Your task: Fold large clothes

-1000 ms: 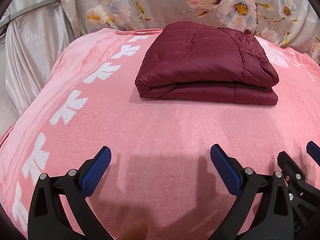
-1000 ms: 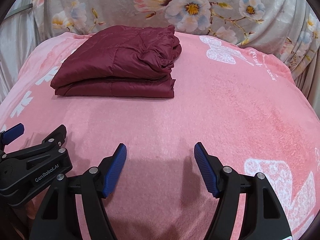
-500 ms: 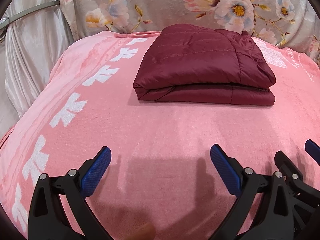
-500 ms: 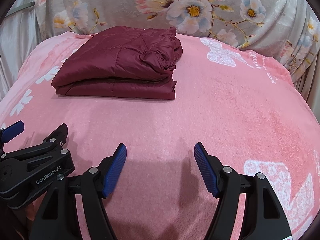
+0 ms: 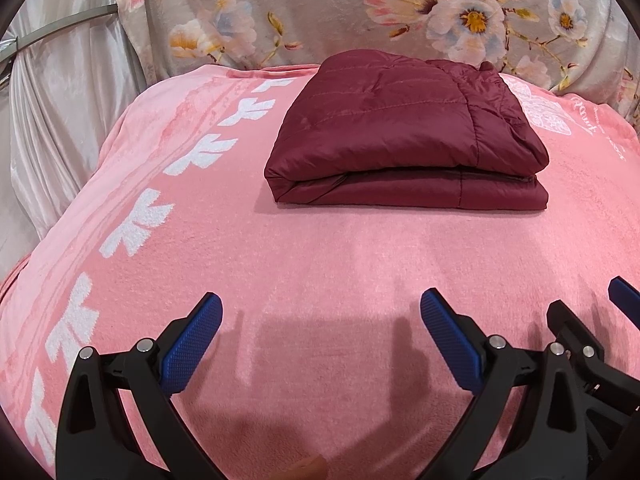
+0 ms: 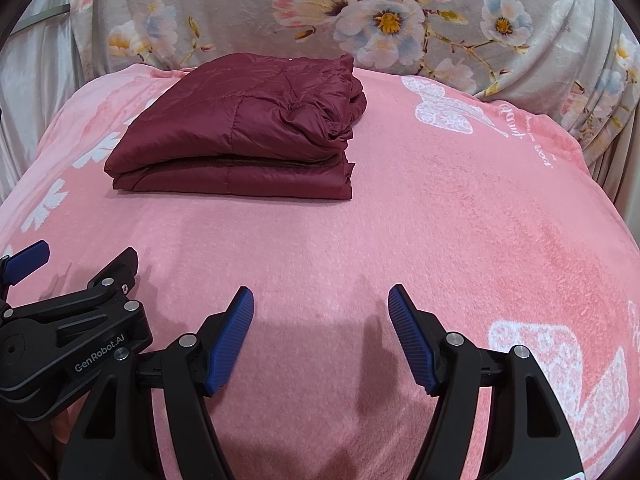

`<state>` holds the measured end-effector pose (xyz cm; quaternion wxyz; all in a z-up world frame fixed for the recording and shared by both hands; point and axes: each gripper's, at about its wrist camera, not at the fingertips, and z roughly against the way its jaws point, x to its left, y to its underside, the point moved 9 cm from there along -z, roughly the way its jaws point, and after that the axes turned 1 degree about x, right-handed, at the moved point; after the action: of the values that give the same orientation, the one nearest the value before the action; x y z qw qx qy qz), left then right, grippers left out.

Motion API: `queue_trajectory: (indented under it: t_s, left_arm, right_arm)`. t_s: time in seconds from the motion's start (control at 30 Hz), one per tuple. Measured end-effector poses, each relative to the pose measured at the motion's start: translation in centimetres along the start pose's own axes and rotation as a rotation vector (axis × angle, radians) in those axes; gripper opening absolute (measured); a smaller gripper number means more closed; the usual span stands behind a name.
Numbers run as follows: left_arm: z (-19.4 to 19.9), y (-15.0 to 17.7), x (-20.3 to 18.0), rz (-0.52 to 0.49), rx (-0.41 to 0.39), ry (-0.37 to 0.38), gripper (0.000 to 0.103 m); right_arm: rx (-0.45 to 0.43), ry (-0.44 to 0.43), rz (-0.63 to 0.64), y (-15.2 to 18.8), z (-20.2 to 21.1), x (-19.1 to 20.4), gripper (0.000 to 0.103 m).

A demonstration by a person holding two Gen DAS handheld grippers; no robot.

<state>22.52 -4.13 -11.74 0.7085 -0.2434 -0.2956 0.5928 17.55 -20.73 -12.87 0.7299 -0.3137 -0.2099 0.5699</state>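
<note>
A dark red quilted jacket (image 5: 404, 136) (image 6: 244, 132) lies folded into a flat rectangular stack on the pink blanket (image 5: 320, 252) (image 6: 420, 220), towards its far side. My left gripper (image 5: 320, 312) hovers open over bare blanket well in front of the jacket, nothing between its blue pads. My right gripper (image 6: 320, 304) stands open just beside it, also empty and clear of the jacket. Each gripper shows at the edge of the other's view: the right gripper (image 5: 592, 332) and the left gripper (image 6: 72, 312).
A grey floral cloth (image 6: 360, 20) hangs behind the blanket. Pale satin fabric (image 5: 60, 92) drapes at the left. The pink blanket carries white leaf prints (image 5: 136, 224) on its left and white butterfly prints (image 6: 444, 112) on its right.
Nothing has visibly moved beyond a slight drift of the views; both grippers stay open and the jacket lies as before.
</note>
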Motion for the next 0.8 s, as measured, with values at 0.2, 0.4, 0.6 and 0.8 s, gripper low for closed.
queue_trajectory:
  t_s: [0.2, 0.4, 0.6, 0.8]
  left_arm:
    - [0.01, 0.00, -0.09, -0.001, 0.001, 0.000, 0.096]
    - [0.03, -0.18, -0.11, -0.005, -0.003, 0.000, 0.094]
    - [0.09, -0.34, -0.04, -0.012, -0.006, -0.002, 0.094]
    - [0.15, -0.33, -0.03, -0.016, -0.007, -0.002, 0.094]
  right_arm:
    - [-0.001, 0.000, 0.000, -0.01, 0.00, 0.00, 0.068]
    - [-0.001, 0.000, 0.000, 0.00, 0.02, -0.02, 0.068]
    - [-0.002, 0.000, -0.001, 0.01, 0.01, -0.01, 0.068]
    - [-0.003, 0.001, 0.000, -0.01, 0.04, 0.05, 0.068]
